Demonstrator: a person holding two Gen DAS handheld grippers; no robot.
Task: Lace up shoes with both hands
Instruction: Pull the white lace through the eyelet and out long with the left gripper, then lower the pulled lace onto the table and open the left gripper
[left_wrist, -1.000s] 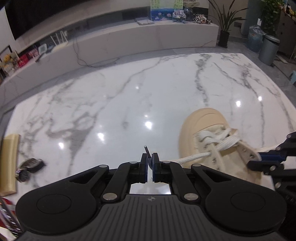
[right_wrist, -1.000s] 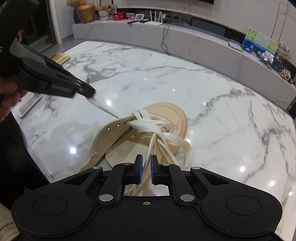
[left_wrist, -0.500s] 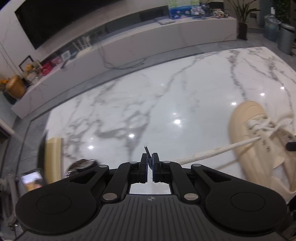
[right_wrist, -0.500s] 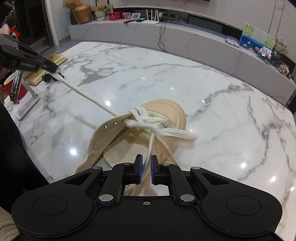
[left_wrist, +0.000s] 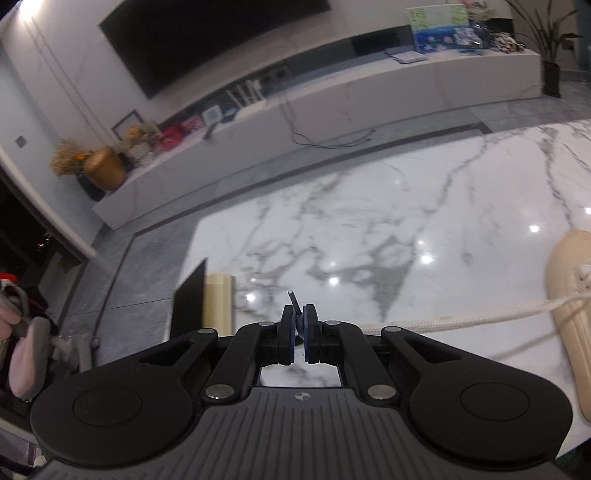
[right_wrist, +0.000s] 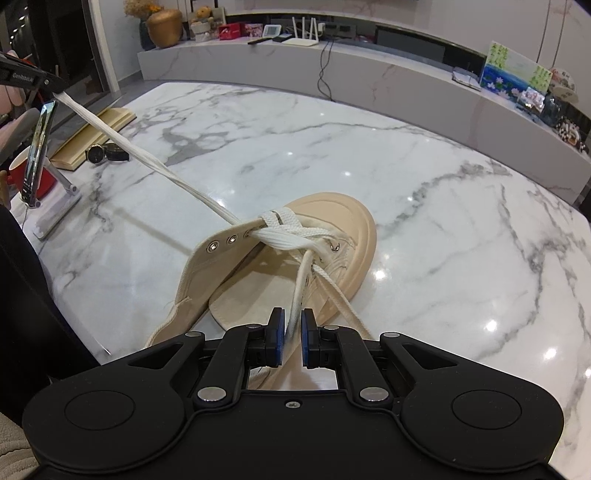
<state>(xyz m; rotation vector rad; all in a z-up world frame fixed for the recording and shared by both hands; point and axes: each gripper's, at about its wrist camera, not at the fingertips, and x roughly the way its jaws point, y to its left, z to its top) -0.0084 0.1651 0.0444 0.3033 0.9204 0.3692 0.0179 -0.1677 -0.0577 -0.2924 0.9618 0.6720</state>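
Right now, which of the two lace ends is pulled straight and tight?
The lace end held by the left gripper: it runs taut from the shoe. The end in the right gripper curves.

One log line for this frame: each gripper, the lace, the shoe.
left gripper: shut on lace end | right gripper: shut on lace | lace: taut from eyelets | shoe: on marble table, partly laced

Home living room. Large dark wall-mounted screen (left_wrist: 207, 40) hung above a long, low white marble-look console (left_wrist: 332, 110). On it sat a gold vase (right_wrist: 164, 27) with dried flowers, a white router (right_wrist: 301, 35), framed pictures and knick-knacks. Potted plant (left_wrist: 546, 40) at the console's end. Glossy marble table (right_wrist: 424, 206) in the foreground.
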